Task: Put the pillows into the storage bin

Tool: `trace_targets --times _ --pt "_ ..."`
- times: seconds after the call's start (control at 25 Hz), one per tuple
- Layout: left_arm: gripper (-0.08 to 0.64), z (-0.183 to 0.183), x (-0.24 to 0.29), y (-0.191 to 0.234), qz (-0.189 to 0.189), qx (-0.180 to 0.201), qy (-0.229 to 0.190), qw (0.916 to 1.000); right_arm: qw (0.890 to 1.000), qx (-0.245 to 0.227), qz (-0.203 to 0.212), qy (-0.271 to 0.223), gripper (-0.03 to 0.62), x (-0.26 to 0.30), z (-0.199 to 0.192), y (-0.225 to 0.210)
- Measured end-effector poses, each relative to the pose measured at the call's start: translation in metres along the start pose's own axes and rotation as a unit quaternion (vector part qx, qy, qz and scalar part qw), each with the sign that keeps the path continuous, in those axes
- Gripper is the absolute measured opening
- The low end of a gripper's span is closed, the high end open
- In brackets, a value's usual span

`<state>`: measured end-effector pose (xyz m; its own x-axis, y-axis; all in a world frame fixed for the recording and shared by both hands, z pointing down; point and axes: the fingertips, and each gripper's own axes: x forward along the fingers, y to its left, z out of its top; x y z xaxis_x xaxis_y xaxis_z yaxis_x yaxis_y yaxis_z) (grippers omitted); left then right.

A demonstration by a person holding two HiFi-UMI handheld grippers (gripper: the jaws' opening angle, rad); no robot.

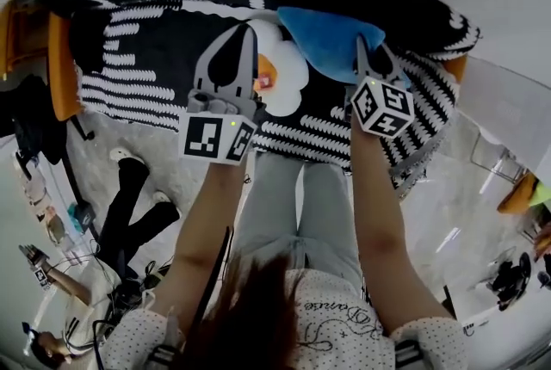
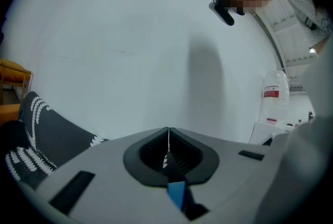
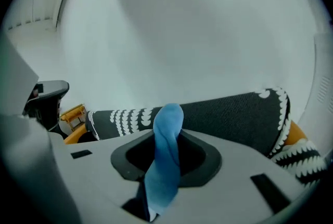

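Observation:
A blue pillow point(image 1: 327, 40) lies on the black-and-white patterned sofa point(image 1: 146, 41), beside a white pillow with an orange patch point(image 1: 284, 71). My right gripper point(image 1: 362, 48) is shut on the blue pillow's fabric, and a fold of that blue cloth point(image 3: 167, 150) stands up between its jaws. My left gripper point(image 1: 250, 31) hovers over the white pillow with its jaws shut point(image 2: 168, 132). A small blue sliver point(image 2: 176, 194) shows deep between them; I cannot tell what it is. Beyond the left jaws only a white wall shows.
An orange frame point(image 1: 60, 58) edges the sofa on the left. A clear plastic container point(image 1: 495, 123) stands at the right. A person's dark-trousered legs point(image 1: 129, 213) and cables lie on the floor at the left. A bottle point(image 2: 274, 95) stands on a ledge.

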<state>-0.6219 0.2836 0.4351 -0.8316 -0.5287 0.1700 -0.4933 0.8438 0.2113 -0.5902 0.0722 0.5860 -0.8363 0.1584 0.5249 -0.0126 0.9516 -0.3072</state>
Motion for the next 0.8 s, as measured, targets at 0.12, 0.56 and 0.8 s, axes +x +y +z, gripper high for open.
trace_targets --times 0.12,0.56,0.8 --pt "0.005 0.018 -0.008 -0.007 -0.007 0.011 -0.008 0.9999 0.999 0.003 -0.001 -0.034 0.107 -0.034 0.030 0.004" --pt "0.003 0.102 -0.051 -0.037 -0.018 0.048 -0.011 0.9986 0.987 0.006 0.038 -0.155 0.098 -0.169 0.187 0.048" --pt "0.003 0.154 -0.063 -0.048 -0.037 0.069 -0.038 0.9962 0.978 -0.023 0.039 -0.202 0.100 -0.227 0.238 0.077"
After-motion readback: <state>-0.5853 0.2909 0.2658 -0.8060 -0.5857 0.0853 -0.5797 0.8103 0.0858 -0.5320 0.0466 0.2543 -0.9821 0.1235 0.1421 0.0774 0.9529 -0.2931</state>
